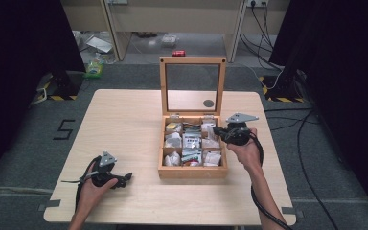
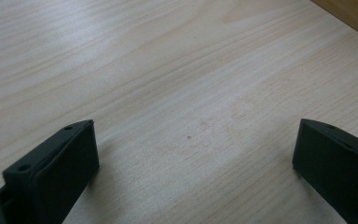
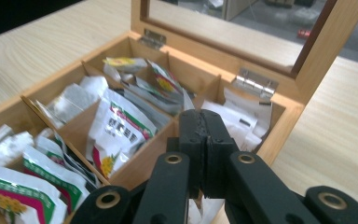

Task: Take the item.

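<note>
A: Since the lid [image 1: 191, 60] is stood upright and the compartments are laid bare, which step is judged to be in hand?

B: Picking a sachet out of the wooden box [image 1: 191, 172] is taken to be the step. The box is set on the table [image 1: 124, 124], right of its middle, and the right gripper [image 3: 204, 126] is held over the box's right-hand compartments with its jaws pressed together. Whether a thin sachet is pinched there cannot be told.

A: And the left gripper [image 1: 127, 178]?

B: It is kept low over bare wood, well apart from the box, with its jaws spread wide and nothing between them.

A: What is called for next?

B: A check of the grip is probably needed. If nothing is caught, the jaws must be reopened and lowered onto one sachet's edge.

A: Can anything be read?

B: A barcode-like block and yellow flowers are seen on a white sachet [image 3: 116, 126], but no word can be made out. A mark like a "5" [image 1: 63, 129] is seen on the floor
</note>
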A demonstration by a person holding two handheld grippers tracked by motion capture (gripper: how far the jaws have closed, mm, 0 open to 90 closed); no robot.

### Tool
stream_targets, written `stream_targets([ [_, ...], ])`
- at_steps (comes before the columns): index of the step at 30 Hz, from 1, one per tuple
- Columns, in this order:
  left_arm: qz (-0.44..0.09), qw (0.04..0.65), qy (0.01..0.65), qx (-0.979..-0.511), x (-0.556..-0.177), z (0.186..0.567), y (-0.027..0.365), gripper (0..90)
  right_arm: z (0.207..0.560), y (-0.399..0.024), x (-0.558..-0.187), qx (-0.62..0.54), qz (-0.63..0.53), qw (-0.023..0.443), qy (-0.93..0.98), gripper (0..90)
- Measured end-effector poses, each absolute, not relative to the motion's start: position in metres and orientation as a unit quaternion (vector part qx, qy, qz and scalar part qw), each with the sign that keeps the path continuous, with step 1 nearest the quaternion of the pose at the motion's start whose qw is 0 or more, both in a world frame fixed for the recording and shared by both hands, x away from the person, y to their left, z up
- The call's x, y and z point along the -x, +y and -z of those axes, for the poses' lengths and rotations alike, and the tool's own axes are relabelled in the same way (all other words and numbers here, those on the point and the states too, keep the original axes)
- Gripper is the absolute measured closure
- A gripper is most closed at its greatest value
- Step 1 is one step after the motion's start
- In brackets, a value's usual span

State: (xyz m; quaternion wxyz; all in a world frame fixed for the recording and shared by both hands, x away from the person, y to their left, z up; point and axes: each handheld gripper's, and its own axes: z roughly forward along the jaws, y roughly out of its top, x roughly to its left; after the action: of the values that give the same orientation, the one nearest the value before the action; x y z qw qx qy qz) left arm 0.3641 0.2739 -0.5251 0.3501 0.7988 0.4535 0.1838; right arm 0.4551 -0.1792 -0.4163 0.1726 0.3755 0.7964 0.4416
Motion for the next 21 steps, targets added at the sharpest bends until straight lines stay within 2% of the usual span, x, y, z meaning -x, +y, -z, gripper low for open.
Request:
stream_targets([
  [21,-0.184,0.349,0.453,-0.799,-0.364,0.525,0.274,0.0,0.395,-0.196,-0.445,-0.379,-0.472,0.185,0.774,88.9],
])
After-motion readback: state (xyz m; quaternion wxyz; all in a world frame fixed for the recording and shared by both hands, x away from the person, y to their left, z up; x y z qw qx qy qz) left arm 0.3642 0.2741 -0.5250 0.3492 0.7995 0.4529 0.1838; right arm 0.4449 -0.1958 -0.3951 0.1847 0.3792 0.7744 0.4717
